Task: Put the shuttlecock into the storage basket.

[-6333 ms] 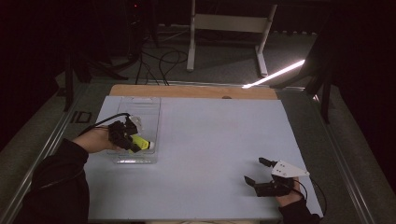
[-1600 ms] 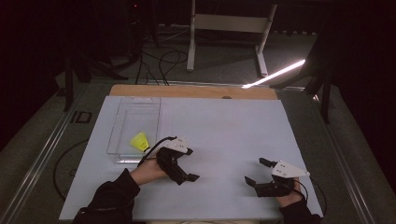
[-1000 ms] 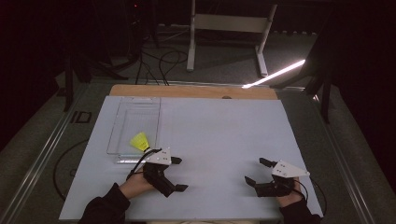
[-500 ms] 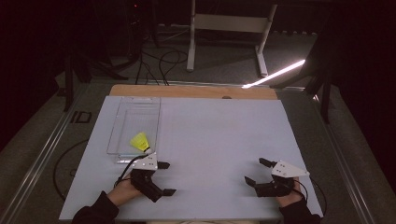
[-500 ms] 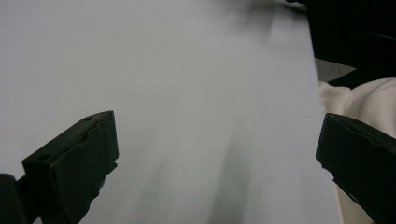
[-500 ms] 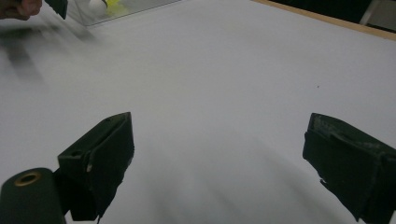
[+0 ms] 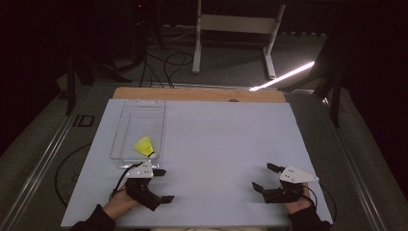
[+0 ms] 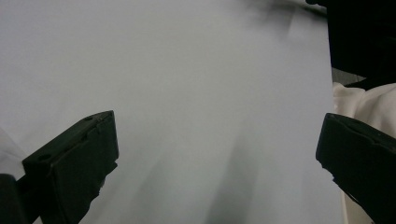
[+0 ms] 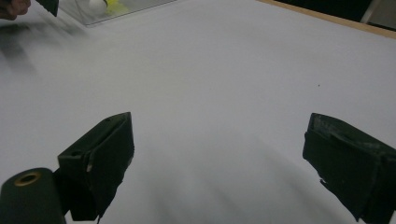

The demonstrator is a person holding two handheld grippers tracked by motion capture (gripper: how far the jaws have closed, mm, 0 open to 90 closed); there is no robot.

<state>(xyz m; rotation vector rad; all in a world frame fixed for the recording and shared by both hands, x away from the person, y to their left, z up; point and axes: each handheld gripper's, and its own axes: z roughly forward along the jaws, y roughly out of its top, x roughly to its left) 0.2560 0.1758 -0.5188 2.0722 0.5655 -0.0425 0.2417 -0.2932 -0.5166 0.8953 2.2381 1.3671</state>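
While both jaws gape wide, empty, shuttlecock lies in tray beyond left gripper.

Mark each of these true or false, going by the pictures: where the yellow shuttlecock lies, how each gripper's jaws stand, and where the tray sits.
1. The yellow shuttlecock lies inside the clear tray. True.
2. The left gripper is shut on the shuttlecock. False: its jaws stand open over the bare white table cover, and the shuttlecock lies apart in the tray.
3. The right gripper is open and holds nothing. True.
4. The tray sits on the person's right side of the table. False: it sits on the left side, just beyond the left gripper.
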